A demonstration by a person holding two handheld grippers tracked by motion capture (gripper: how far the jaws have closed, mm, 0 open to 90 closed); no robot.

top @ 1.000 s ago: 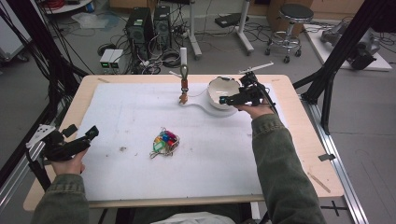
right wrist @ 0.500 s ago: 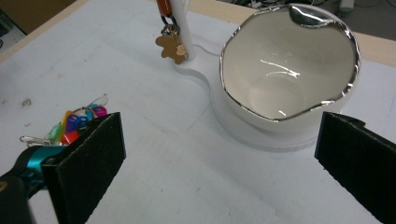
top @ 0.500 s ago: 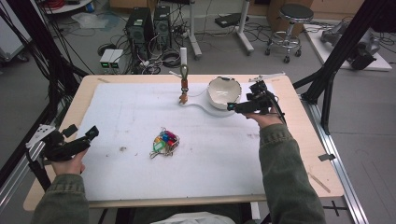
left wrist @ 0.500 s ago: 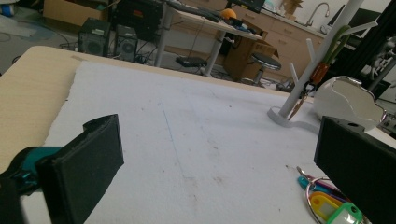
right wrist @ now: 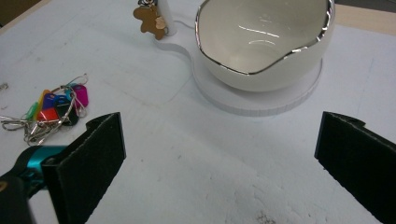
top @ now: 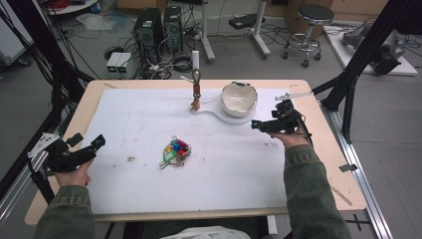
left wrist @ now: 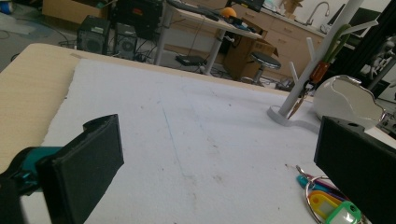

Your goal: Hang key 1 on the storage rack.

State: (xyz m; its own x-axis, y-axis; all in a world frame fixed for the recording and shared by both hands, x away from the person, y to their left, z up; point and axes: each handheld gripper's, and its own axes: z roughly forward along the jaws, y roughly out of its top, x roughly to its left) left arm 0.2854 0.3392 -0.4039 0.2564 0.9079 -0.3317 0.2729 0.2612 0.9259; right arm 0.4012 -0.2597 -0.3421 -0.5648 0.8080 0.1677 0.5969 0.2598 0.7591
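While your right gripper (top: 268,124) hovers just right of the bowl (top: 239,98), its jaws stand wide apart with nothing between them; in the right gripper view they frame bare white mat below the bowl. That bowl is white, egg-shaped, with a jagged silver rim, and sits on the round white base (right wrist: 261,100) of a key stand; its inside is bare and glossy. A slim post (top: 195,74) rises from the far end of the same base, and a small brown bear-shaped tag (right wrist: 149,18) hangs beside it.

Your right hand (top: 288,137) grips from behind, forearm in a green sleeve running back to the near table edge, gripper pointing left toward the bowl.

Your left gripper (top: 82,152) rests low at the left margin of the white mat (top: 149,119), jaws likewise spread and holding nothing, aimed across the mat.

Between the two grippers, well apart from both, a bunch of coloured key tags (top: 175,151) on wire rings lies flat on the mat. Tags show green, yellow, blue, red, pink; any writing on them is too small to read.

The mat covers a wooden table (top: 328,164).
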